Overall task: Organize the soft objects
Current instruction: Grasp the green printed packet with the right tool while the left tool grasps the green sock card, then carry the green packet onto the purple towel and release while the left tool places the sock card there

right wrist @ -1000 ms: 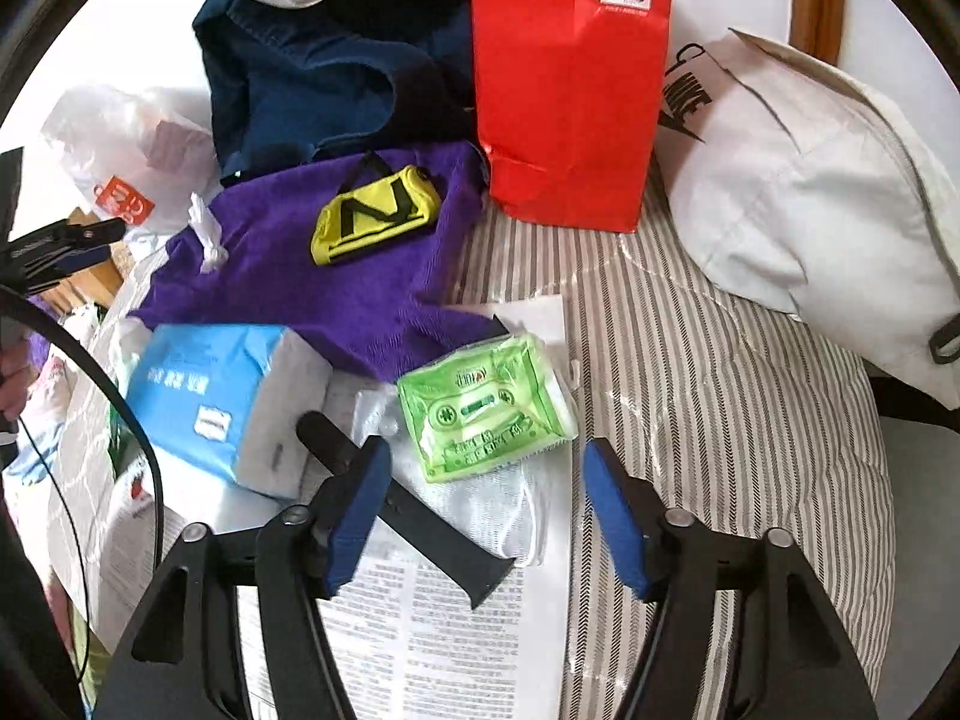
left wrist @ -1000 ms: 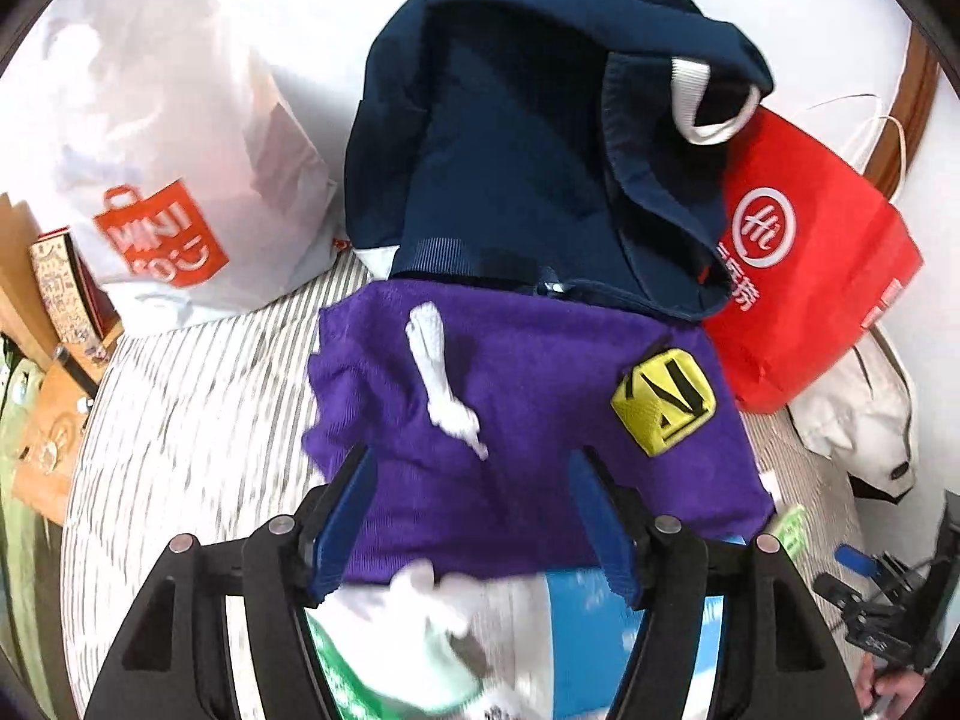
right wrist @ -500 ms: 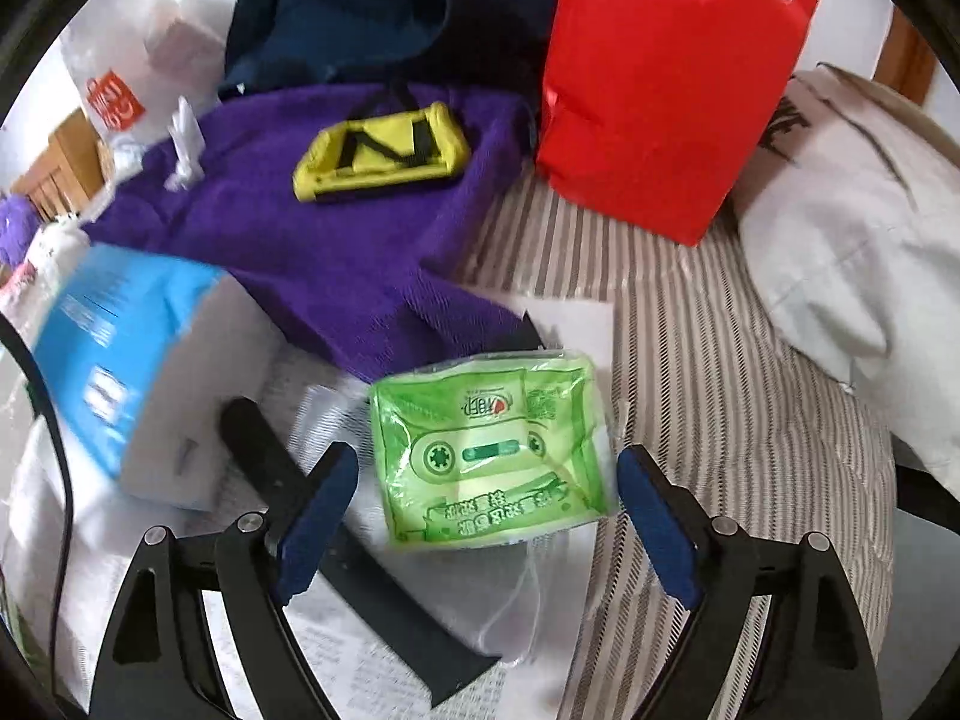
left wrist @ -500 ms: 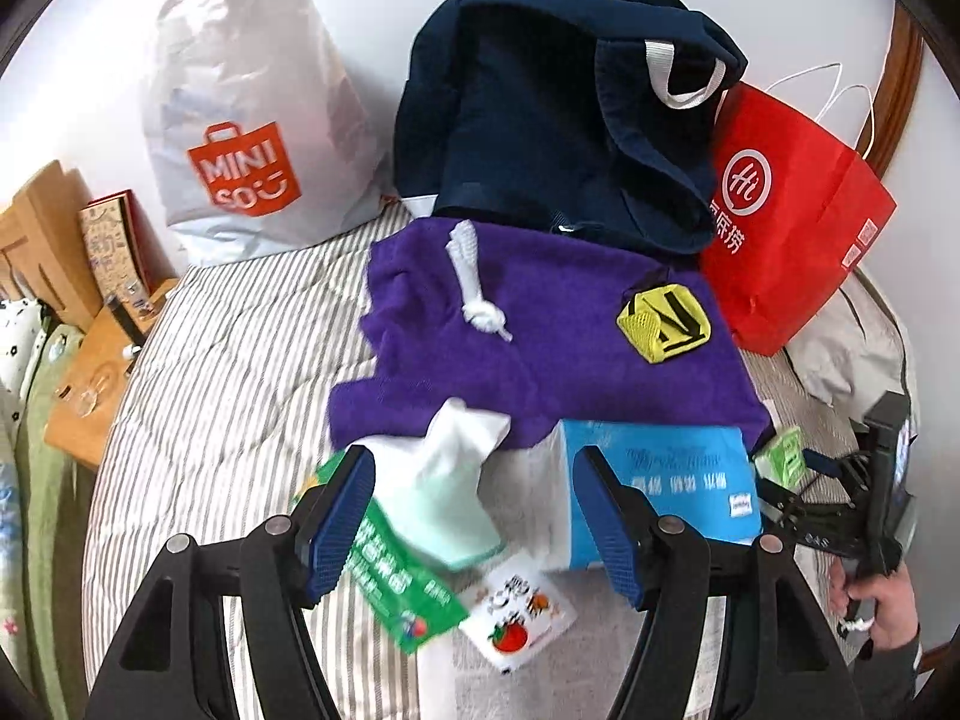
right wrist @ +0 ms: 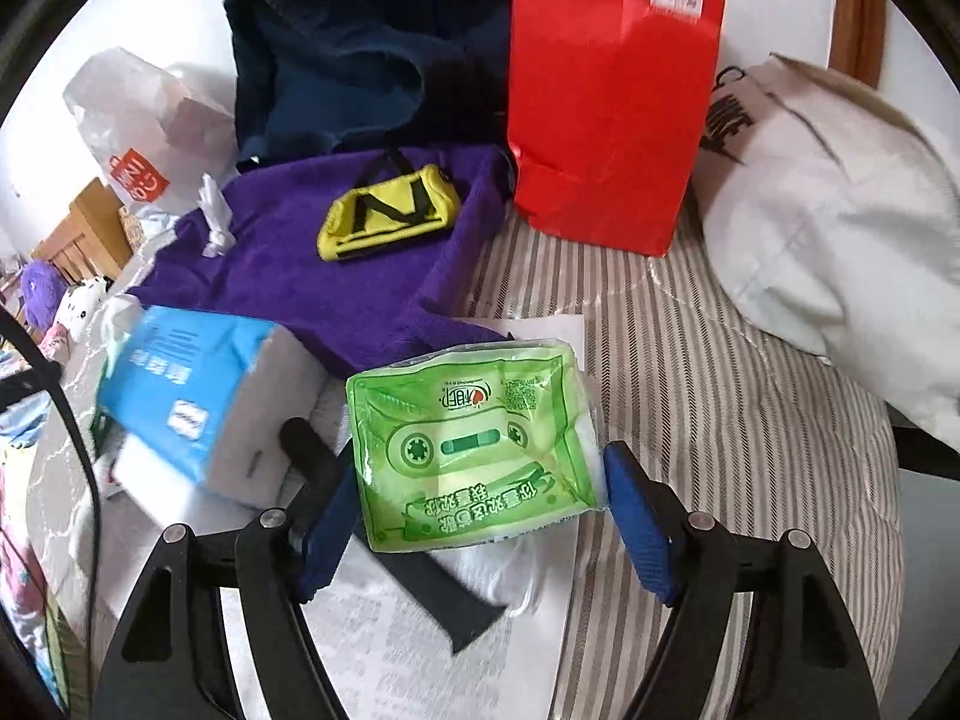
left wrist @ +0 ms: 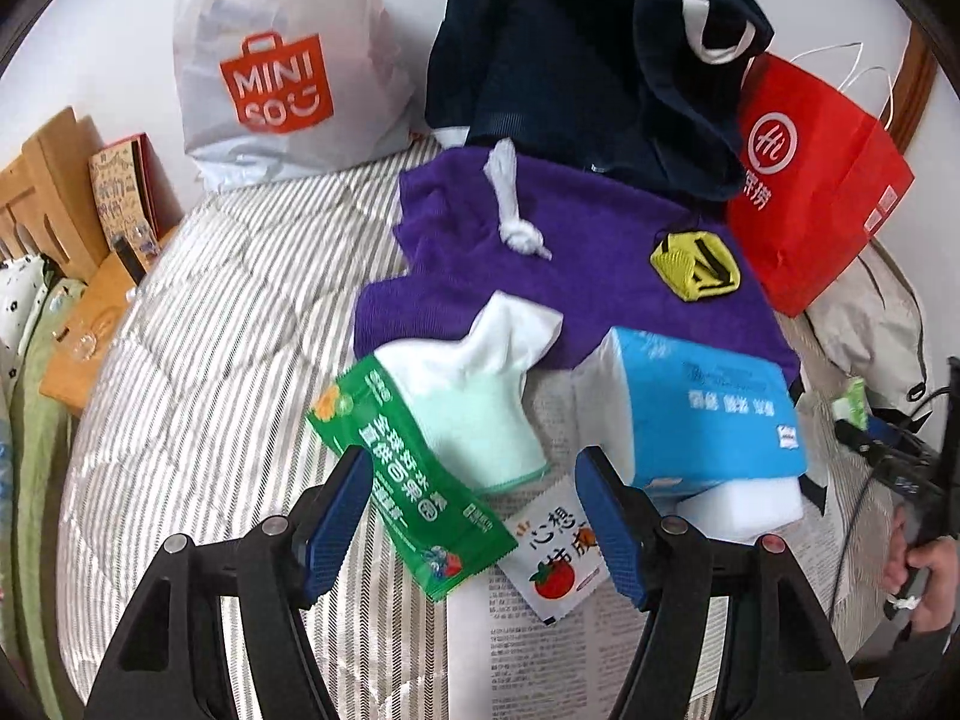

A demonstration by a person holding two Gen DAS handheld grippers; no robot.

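Right claw (right wrist: 480,516) is closing around the green pack (right wrist: 474,450), pads seemingly not pressing yet; beside the pack, tissue box (right wrist: 198,402) crowds it. Left claw (left wrist: 474,516) gapes over a sachet (left wrist: 414,480).

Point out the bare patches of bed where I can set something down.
Bare striped bedspread lies left of the purple towel, below the white Miniso bag. A second patch sits between the green tissue pack, the red bag and the cream bag. The middle, around the blue tissue pack, is crowded.
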